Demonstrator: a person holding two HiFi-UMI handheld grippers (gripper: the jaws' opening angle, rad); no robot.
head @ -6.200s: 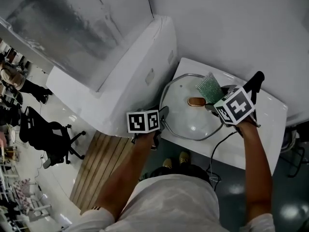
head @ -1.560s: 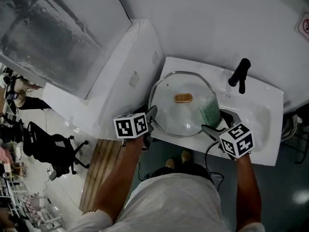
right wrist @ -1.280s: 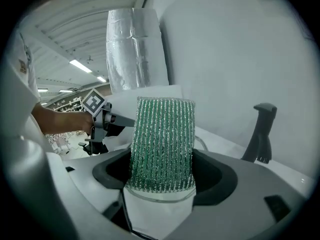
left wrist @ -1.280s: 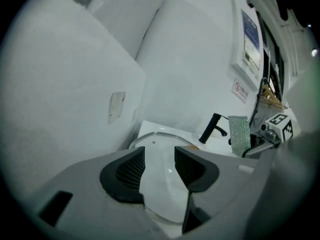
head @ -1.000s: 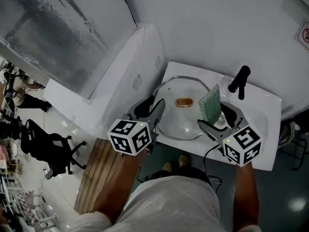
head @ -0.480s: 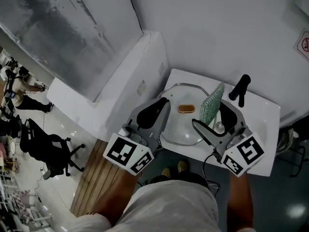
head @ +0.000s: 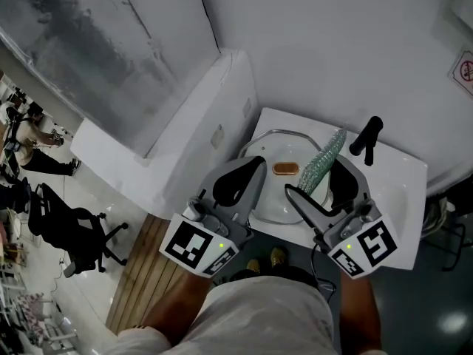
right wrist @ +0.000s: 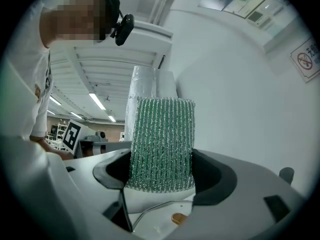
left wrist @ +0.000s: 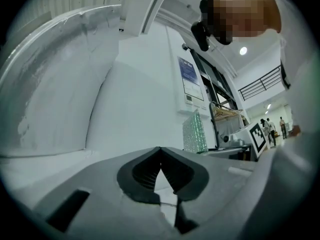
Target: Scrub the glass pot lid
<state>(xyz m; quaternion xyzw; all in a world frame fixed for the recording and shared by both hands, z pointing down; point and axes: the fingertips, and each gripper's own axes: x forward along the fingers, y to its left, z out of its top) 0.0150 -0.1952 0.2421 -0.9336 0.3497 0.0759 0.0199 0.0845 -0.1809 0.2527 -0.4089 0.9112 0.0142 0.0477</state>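
The glass pot lid (head: 275, 198) with its brown knob (head: 285, 169) lies in the white sink (head: 403, 191). Both grippers are held up high above it. My left gripper (head: 255, 167) is shut, its pads meeting with nothing between them (left wrist: 160, 150); its jaws have just closed. My right gripper (head: 316, 180) is shut on a green scrub pad (head: 325, 157), which stands upright out of the jaws (right wrist: 162, 139), clear of the lid. In the right gripper view the lid's knob (right wrist: 178, 218) shows below the jaws. The left gripper view also catches the green scrub pad (left wrist: 194, 134).
A black faucet (head: 367, 139) stands at the sink's back right. A white slanted cabinet (head: 185, 124) adjoins the sink on the left, and a white wall rises behind. Wooden slats (head: 140, 265) and an office chair (head: 70, 220) are on the floor at left.
Both grippers have risen from the sink toward the head camera. The left jaws, open a second ago, have shut on nothing. The pad has lifted away from the lid.
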